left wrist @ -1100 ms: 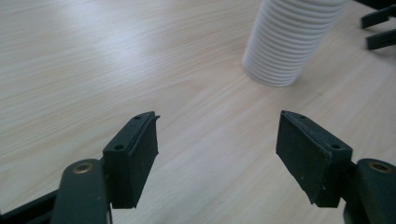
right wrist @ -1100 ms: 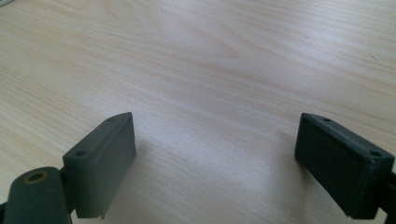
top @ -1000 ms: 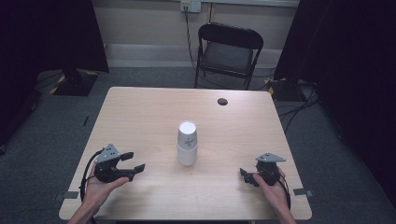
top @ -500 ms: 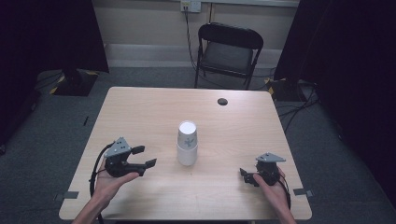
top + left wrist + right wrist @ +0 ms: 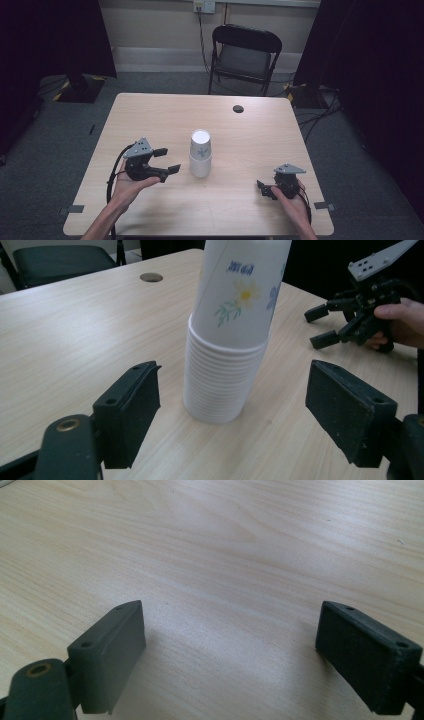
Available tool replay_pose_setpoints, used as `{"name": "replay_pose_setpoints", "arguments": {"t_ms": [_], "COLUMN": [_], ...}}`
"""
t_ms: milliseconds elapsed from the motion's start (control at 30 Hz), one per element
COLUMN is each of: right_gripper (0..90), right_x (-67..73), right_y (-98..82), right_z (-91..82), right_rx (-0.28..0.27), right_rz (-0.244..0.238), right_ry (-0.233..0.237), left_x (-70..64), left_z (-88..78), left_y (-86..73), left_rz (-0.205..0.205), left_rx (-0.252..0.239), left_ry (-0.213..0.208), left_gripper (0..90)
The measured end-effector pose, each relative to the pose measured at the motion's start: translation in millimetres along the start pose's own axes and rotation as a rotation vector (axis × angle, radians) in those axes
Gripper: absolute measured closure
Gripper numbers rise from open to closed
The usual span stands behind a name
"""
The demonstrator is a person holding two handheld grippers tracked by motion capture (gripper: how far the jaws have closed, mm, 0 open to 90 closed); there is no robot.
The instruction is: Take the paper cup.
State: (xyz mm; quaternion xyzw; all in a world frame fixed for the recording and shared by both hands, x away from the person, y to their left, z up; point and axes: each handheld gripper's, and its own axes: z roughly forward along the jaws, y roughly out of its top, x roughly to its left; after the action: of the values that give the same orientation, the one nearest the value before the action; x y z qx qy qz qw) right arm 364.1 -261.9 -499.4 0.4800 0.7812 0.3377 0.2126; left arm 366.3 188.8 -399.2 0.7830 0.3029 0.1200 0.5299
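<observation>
Clutter around the stack of paper cups (image 5: 200,154) is slight: a small dark round disc (image 5: 238,108) lies on the wooden table (image 5: 150,115) beyond the stack, near the far edge, and a black folding chair (image 5: 244,52) stands on the grey floor behind that edge. Black cables (image 5: 320,117) trail over the floor to the right of the chair. No object lies on the bare wood between the stack and either tool.

Cups sit nested one inside another, upside down, near the middle of the table; their rims form a ribbed white column at the bottom, and the top cup carries a printed daisy and blue lettering, seen in the left gripper view (image 5: 235,330). What, if anything, is under the stack cannot be told.

Compared with a second ago, the left gripper (image 5: 167,160) has moved in toward the stack from farther left and now has its jaws spread wide just beside the cups, pointing at them without touching. In the left gripper view the stack stands framed between the two black jaws. The right gripper (image 5: 264,189) has stayed in its place, well to the right of the stack and nearer the person, jaws spread apart over bare wood. Each tool rests in one hand, left hand (image 5: 127,187) and right hand (image 5: 292,205).
</observation>
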Motion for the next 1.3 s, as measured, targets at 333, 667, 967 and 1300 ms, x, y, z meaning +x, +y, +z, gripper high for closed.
{"name": "replay_pose_setpoints", "arguments": {"t_ms": [333,667,967,1300], "right_gripper": [11.9,11.9,11.9,12.0], "right_x": [0.0,0.0,0.0,0.0], "right_y": [0.1,0.0,0.0,0.0], "right_z": [0.1,0.1,0.1,0.1], "right_rx": [0.000,0.000,0.000,0.000], "right_rz": [0.000,0.000,0.000,0.000], "right_ry": [0.000,0.000,0.000,0.000], "left_x": [-4.4,0.4,-0.8,1.4], "left_z": [19.7,41.5,63.2,77.6], "left_y": [24.8,41.1,50.8,48.0], "left_rz": [0.043,0.067,0.086,0.075], "left_rx": [-0.001,0.012,0.010,0.032], "left_ry": [-0.027,-0.049,-0.069,-0.084], "left_gripper": [15.9,15.8,15.8,17.1]}}
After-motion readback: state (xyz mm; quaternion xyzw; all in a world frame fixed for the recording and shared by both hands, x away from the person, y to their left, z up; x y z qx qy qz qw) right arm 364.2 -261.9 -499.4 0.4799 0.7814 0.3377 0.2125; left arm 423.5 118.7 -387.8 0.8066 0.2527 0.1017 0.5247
